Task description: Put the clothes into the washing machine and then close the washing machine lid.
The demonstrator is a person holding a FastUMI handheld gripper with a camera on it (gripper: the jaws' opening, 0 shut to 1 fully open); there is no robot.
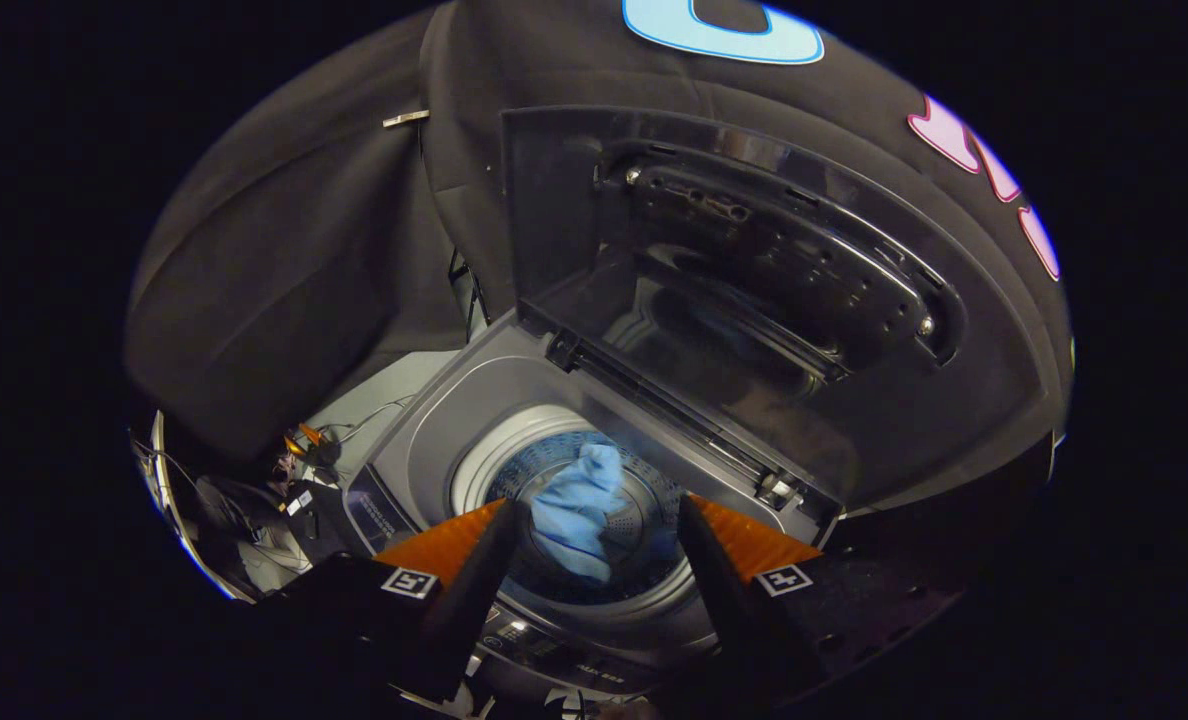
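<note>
With the blue clothes (579, 505) lying in the washing machine (434, 440) drum beyond the released, empty tongs (599, 530), loading looks done, so next they must reach the raised lid (714, 290) and swing it down.

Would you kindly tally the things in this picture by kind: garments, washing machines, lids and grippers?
Garments: 1, the light blue cloth lying in the drum, seen between the open jaws.
Washing machines: 1, the grey top-loader.
Lids: 1, the lid standing raised.
Grippers: 1, the gripper, holding nothing.
Total: 4
</note>
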